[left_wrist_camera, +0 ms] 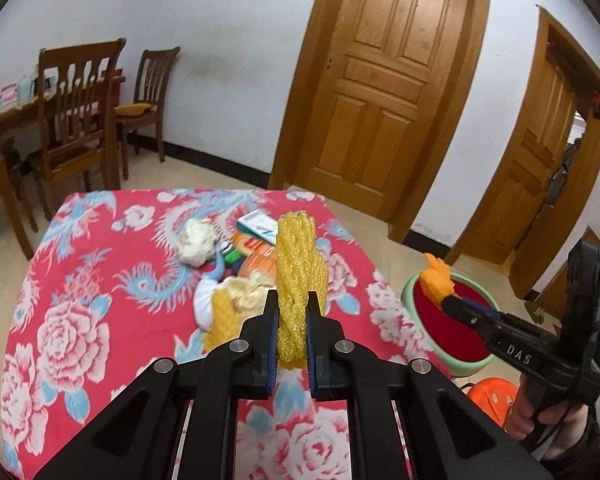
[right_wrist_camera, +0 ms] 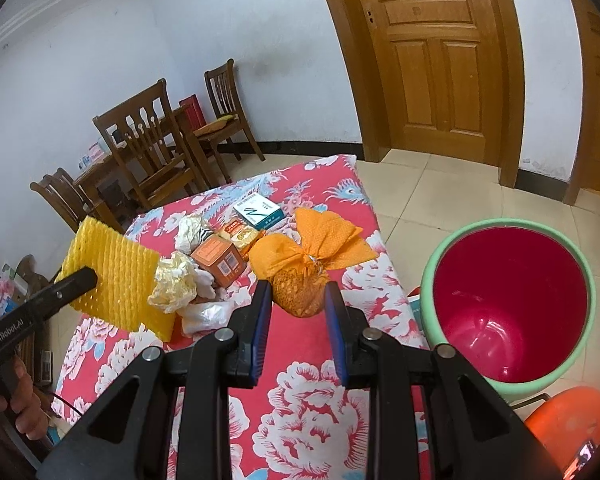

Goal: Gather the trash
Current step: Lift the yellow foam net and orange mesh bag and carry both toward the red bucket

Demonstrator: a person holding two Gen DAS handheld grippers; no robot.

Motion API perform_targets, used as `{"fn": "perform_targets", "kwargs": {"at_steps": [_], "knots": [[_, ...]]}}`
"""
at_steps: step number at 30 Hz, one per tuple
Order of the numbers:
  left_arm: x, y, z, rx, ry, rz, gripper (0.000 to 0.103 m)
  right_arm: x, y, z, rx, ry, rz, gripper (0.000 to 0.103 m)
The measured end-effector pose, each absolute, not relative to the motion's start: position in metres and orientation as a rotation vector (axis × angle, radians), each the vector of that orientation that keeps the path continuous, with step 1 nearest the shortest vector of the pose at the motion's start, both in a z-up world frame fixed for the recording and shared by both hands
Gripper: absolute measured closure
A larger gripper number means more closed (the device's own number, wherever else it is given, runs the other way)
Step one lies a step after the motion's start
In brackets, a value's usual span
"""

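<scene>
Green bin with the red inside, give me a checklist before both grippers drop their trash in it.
1. Left gripper clamped on yellow foam net sleeve: ok.
2. Right gripper clamped on orange mesh-and-paper bundle: ok.
3. Green bin with red interior open and upright: ok.
4. Bin has room: ok, looks empty.
5. Held items over the bin mouth: not ok for the sleeve; bundle cannot tell.
6. More trash left on the floral red tablecloth: not ok, boxes and crumpled paper remain.
</scene>
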State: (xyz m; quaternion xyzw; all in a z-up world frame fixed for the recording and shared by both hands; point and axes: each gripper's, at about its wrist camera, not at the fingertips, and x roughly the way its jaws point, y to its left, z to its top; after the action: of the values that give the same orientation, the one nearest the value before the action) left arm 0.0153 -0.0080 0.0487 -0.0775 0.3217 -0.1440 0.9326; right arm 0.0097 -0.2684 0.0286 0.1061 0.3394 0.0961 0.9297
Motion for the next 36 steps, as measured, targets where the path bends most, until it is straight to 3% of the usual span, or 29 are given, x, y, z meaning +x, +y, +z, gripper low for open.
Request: {"fn": "perform_targets", "kwargs": {"at_steps": [17,36], "knots": [[0.052,-0.098,0.043,-0.086,0.699,-0.449,0.092,0.002,-0.328,0.026,0.294,0.673,0.044,0.074],[0.095,-0.22,-0.003,0.008,0.833,-0.629,0.092,0.002,-0.41,-0.022,0.442,0.752,-0.155,0.073]]}}
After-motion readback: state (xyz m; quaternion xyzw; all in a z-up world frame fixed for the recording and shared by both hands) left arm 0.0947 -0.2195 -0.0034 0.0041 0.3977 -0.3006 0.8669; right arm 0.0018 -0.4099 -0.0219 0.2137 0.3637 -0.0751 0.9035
